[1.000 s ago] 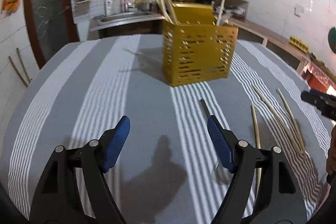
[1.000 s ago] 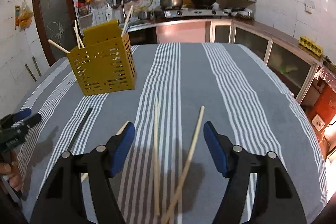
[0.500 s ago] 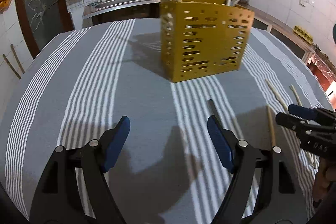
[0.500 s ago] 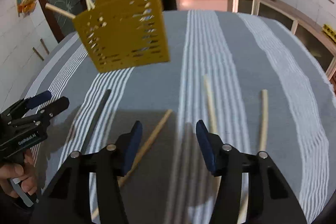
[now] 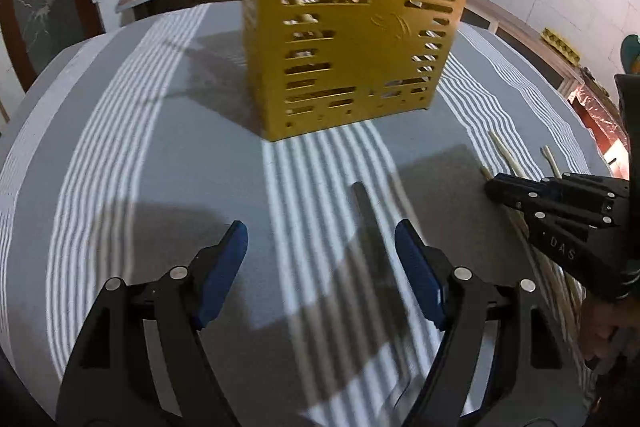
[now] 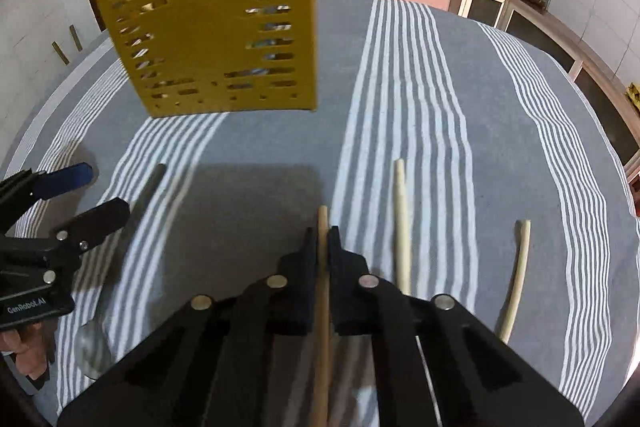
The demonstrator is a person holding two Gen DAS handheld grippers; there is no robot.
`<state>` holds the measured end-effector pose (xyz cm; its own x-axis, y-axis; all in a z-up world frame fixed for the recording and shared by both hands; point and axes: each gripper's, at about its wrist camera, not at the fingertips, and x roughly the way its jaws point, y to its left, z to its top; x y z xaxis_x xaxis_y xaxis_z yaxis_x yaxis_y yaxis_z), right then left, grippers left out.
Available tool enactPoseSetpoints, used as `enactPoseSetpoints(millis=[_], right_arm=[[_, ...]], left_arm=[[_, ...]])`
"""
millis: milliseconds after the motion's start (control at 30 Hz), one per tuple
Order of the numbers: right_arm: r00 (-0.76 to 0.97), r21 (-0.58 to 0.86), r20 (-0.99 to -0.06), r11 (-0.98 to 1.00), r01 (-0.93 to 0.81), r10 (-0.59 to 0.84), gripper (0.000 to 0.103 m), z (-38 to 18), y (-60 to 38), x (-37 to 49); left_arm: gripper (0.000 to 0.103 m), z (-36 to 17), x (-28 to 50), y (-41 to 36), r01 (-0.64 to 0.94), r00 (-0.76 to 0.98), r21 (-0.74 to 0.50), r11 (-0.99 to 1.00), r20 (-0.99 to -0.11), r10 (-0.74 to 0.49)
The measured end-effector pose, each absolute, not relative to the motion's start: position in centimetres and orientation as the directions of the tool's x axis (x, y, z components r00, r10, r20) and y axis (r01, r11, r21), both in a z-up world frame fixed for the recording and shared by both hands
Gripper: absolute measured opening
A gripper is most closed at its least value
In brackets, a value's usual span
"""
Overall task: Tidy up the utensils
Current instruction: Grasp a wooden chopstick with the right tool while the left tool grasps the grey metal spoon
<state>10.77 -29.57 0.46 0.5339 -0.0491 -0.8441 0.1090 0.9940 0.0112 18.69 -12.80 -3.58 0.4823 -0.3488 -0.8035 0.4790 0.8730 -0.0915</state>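
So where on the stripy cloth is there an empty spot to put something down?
The far right part of the striped cloth, beyond the pale chopsticks, is bare. So is the wide stretch left of the yellow holder. It is crowded near the front: chopsticks, a dark-handled utensil, the left gripper and the right gripper, which grips one wooden chopstick.

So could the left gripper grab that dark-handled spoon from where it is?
Probably yes. The left gripper is open, and the dark-handled spoon lies on the cloth just inside its right finger, with nothing lying over it.
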Motion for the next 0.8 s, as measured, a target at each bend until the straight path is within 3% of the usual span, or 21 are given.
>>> enactPoseSetpoints(millis=[167,267,333,433,633,800], right_arm=[[0.533,0.019,-0.845,0.995,0.097,-0.036,0.006,0.5,-29.6,10.9],[0.535,0.027,-0.845,0.995,0.094,-0.028,0.006,0.5,-29.7,10.8],[0.538,0.032,-0.843,0.995,0.091,-0.022,0.006,0.4,-30.1,11.1],[0.543,0.038,-0.839,0.995,0.095,-0.020,0.006,0.5,-29.7,10.9],[0.602,0.107,-0.798,0.989,0.105,0.022,0.006,2.2,-30.7,10.9],[0.718,0.182,-0.693,0.980,0.087,0.064,0.006,6.2,-31.2,9.2]], left_arm=[[0.066,-4.7,19.6,-15.3,0.507,0.426,-0.087,0.858,-0.839,-0.337],[0.053,-5.0,20.1,-15.8,0.486,0.430,-0.082,0.870,-0.844,-0.320],[0.026,-5.1,20.2,-15.4,0.447,0.455,-0.071,0.892,-0.841,-0.294],[0.013,-5.2,19.8,-15.6,0.437,0.492,-0.023,0.899,-0.831,-0.261],[0.010,-3.8,20.1,-14.7,0.427,0.473,-0.092,0.900,-0.825,-0.309],[0.010,-0.1,19.2,-13.4,0.441,0.524,-0.113,0.890,-0.773,-0.358]])
